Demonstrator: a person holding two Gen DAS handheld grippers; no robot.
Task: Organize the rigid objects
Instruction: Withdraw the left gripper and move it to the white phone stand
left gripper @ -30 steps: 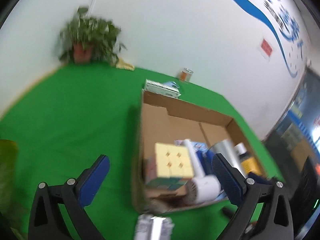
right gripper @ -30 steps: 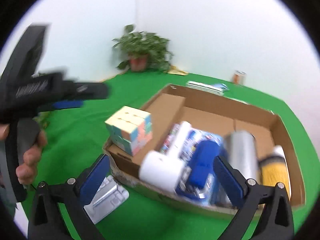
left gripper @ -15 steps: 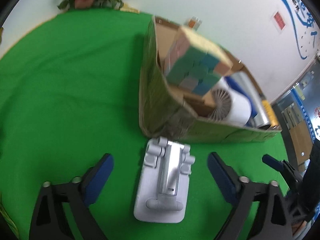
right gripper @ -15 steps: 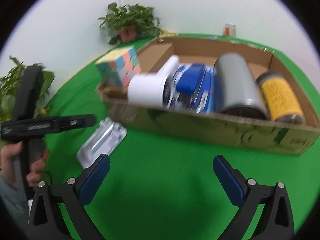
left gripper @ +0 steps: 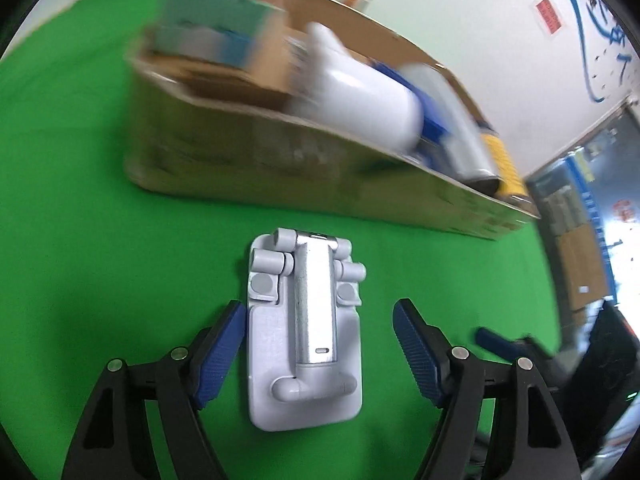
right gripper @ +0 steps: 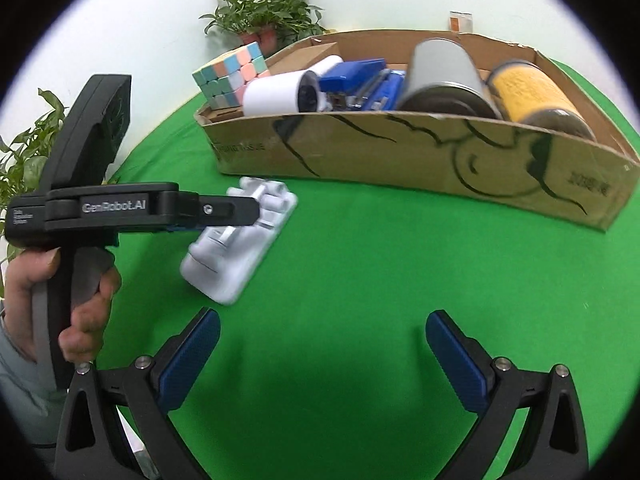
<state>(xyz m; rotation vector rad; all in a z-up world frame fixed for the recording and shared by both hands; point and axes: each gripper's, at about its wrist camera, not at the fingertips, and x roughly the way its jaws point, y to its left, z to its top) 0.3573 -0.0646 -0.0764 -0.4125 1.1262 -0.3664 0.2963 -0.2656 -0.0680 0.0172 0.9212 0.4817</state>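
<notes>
The left gripper (left gripper: pixel 318 348) is straddling a folded white phone stand (left gripper: pixel 306 340) that is lying flat on the green cloth (left gripper: pixel 80 240), just in front of the cardboard box (right gripper: pixel 420 152). Its jaws are closing around the stand's long sides; the left pad is sitting at the stand's edge, the right pad is apart from it, so nothing is being pinched yet. The approach along the stand's length appears chosen to take it across its narrow width.

The right gripper (right gripper: pixel 322 354) is hanging spread over bare cloth, holding nothing, seemingly kept clear of the pick.

The box is already carrying a pastel puzzle cube (right gripper: pixel 232 74), a white cylindrical device (right gripper: pixel 280 94), blue packaging (right gripper: pixel 360 80), a grey can (right gripper: pixel 444 76) and a yellow-labelled bottle (right gripper: pixel 532 92), all lying side by side. The stand looks to be the one loose item outside it.

The cloth is covering the whole table. Potted plants (right gripper: pixel 264 16) are standing against a pale wall; a small jar (right gripper: pixel 460 22) is sitting behind the box.
</notes>
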